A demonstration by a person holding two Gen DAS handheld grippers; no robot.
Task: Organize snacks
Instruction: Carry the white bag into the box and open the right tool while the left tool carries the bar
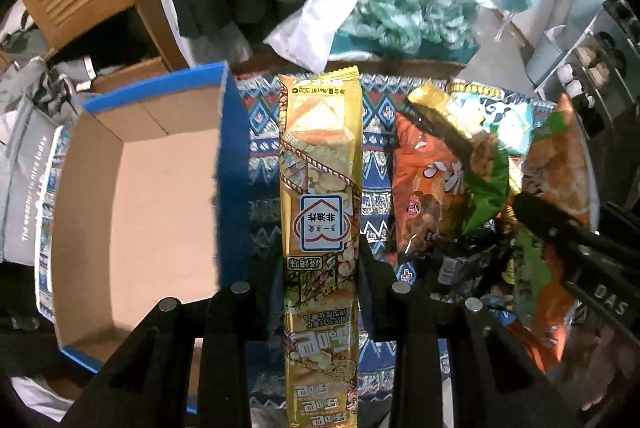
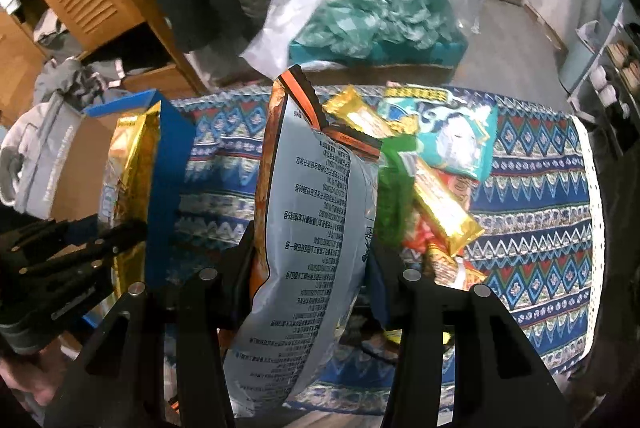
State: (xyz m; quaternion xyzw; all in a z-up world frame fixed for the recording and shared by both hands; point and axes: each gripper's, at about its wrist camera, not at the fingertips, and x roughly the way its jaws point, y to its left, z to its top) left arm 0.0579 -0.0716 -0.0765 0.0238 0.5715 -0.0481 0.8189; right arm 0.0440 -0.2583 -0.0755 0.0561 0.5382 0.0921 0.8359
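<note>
A: Snacks in both grippers at once. The left gripper (image 1: 320, 260) has its jaws closed narrow on a long gold cracker packet (image 1: 320, 187), gripped across its lower half, the packet standing out ahead of the fingers above the patterned tablecloth (image 1: 260, 131).

B: And the other one?

A: The right gripper (image 2: 310, 256) is clamped on an orange chip bag (image 2: 312, 211), its grey printed back facing the camera, jaws set a little wider because the bag is puffy. Both packets look clear of the cloth.

B: So which step is this?

A: I'd judge it the carry, between pick-up and drop-off. The open cardboard box with the blue outside (image 1: 132, 187) sits just left of the gold packet and looks empty inside.

B: What remains on the table?

A: A pile near the right gripper: a teal packet (image 2: 452, 135), a gold bar (image 2: 444, 211) and a green bag (image 2: 394, 195), overlapping one another.

B: Next move, then?

A: Probably swing the left packet over the box's near wall, lower it inside, and open. The long packet may need laying along the box. The right bag should wait or follow behind, so the two grippers don't crowd the opening.
</note>
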